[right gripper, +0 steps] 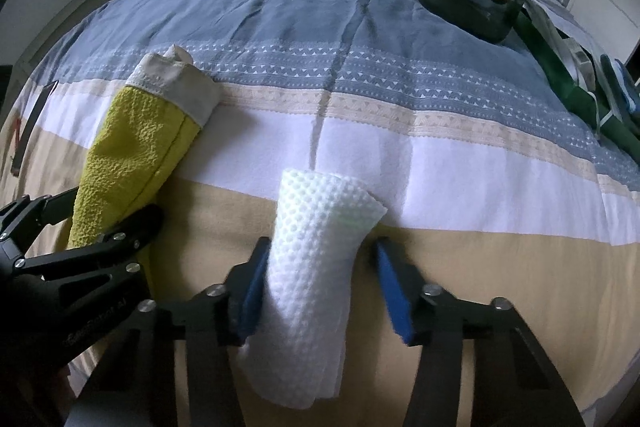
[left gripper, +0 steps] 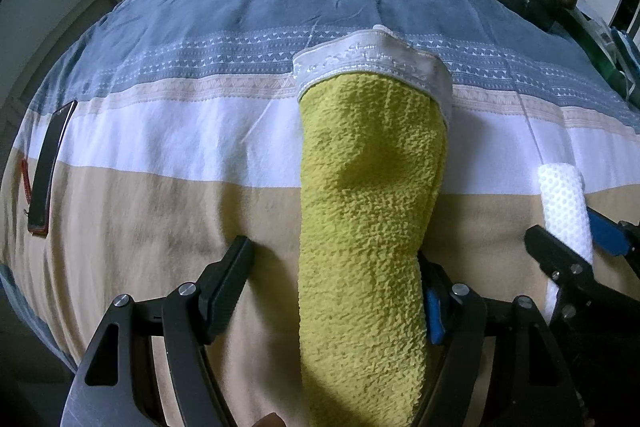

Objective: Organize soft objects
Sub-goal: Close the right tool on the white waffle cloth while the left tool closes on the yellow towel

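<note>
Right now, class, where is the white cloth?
The white cloth lies rolled on the bed, between the right gripper's open fingers, right of the yellow towel.

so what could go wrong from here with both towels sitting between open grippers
1. The left gripper is wide open around the yellow towel, which sits against one finger only; closing may pinch just an edge and let the fold slump apart.
2. The white waffle cloth lies loose in the open right gripper; its roll could unfurl.
3. The two grippers sit close together, so they might bump.
</note>
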Demonstrator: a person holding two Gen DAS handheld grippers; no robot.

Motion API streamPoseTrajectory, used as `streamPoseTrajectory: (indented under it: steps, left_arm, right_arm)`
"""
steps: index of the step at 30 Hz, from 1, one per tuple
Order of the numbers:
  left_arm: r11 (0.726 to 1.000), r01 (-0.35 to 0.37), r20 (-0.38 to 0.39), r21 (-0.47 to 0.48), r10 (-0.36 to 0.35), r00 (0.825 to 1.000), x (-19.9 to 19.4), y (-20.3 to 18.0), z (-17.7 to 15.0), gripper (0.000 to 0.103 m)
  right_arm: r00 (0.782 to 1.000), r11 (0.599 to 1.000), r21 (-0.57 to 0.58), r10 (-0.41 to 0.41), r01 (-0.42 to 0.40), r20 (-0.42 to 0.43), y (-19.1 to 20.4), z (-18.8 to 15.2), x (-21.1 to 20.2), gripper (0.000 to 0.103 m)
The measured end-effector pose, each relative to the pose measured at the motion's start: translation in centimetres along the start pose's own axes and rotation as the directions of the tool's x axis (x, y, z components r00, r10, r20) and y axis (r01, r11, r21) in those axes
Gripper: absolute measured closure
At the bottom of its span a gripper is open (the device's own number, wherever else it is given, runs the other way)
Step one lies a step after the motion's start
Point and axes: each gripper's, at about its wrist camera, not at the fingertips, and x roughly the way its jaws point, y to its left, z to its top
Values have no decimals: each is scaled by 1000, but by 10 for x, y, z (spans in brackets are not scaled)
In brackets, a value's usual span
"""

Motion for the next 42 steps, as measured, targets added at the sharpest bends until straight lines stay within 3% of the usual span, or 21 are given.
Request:
streamPoseTrajectory:
  steps: [7, 10, 25, 42]
  left_arm:
    - [1000, -5, 2, 2, 5, 1000, -3, -6, 0, 41]
    - [1000, -8, 4, 4, 8, 1000, -4, -11, 0, 45]
    - [1000, -6, 20, 12, 6, 1000, -10, -27, -1, 74]
    - [1000, -6, 27, 25, 5, 1000, -16, -34, -3, 85]
  right_arm:
    - [1000, 1000, -27, -1, 1, 5, 1, 0, -3, 84]
    - [1000, 999, -35, -2, 2, 5, 0, 0, -4, 88]
    - [1000, 996, -87, -1, 3, 20, 2, -1, -7, 91]
    - [999, 994, -113, 3, 1, 35, 3, -3, -11, 92]
